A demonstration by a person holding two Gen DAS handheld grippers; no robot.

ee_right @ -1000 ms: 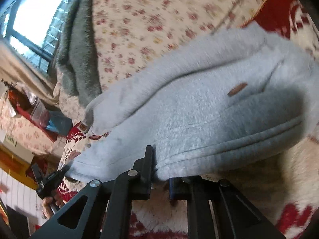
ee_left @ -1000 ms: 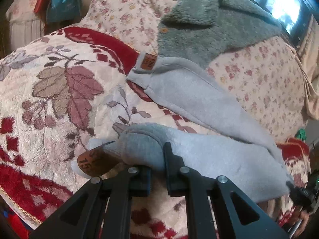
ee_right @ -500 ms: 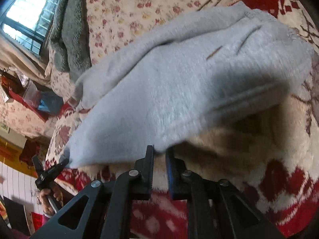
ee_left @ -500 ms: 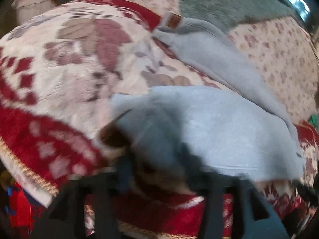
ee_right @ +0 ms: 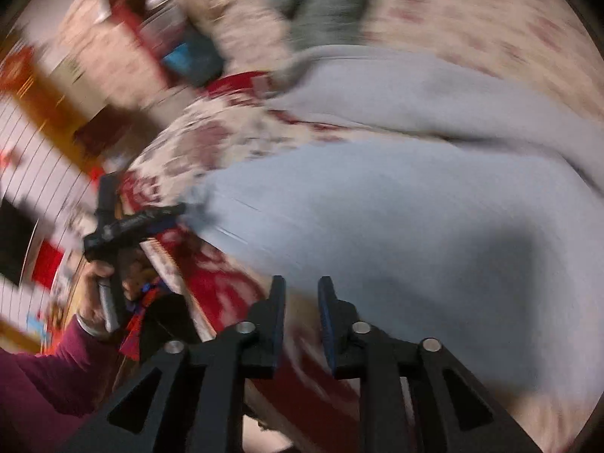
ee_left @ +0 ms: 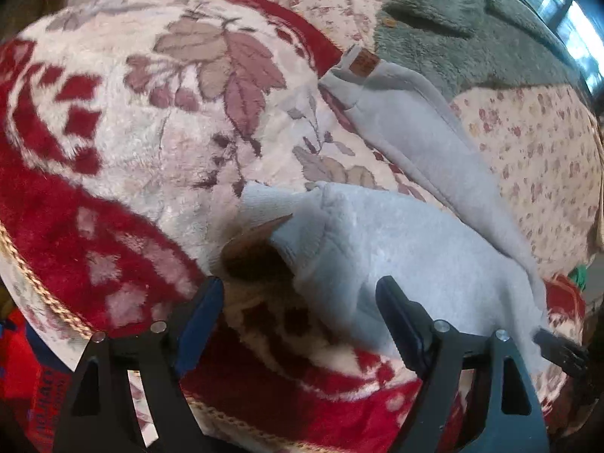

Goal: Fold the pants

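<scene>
pale grey fleece pants (ee_left: 407,249) lie on the red and cream leaf-patterned plush blanket (ee_left: 124,139), which serves as the landmark below. in the left wrist view one leg stretches across the blanket's far side toward a brown leather patch (ee_left: 364,63) at its end, while the nearer leg is bunched over the blanket's near edge with a brown paper tag (ee_left: 256,232) poking from under its cuff. the left gripper (ee_left: 300,296) hangs just short of that cuff, fingers spread wide and holding nothing. beyond the blanket sits a grey-green fuzzy garment (ee_left: 468,34) on a cream sheet with small red flowers (ee_left: 536,143).

the right wrist view is smeared by motion. the pants (ee_right: 396,207) fill the middle, folded leg over leg on the blanket (ee_right: 211,139). the right gripper (ee_right: 300,287) sits at the blanket's near edge beside the cloth, fingers a narrow gap apart with nothing between them. off the blanket's left edge, a hand (ee_right: 94,294) holds the left gripper (ee_right: 177,209), its tip touching the cloth's corner.
</scene>
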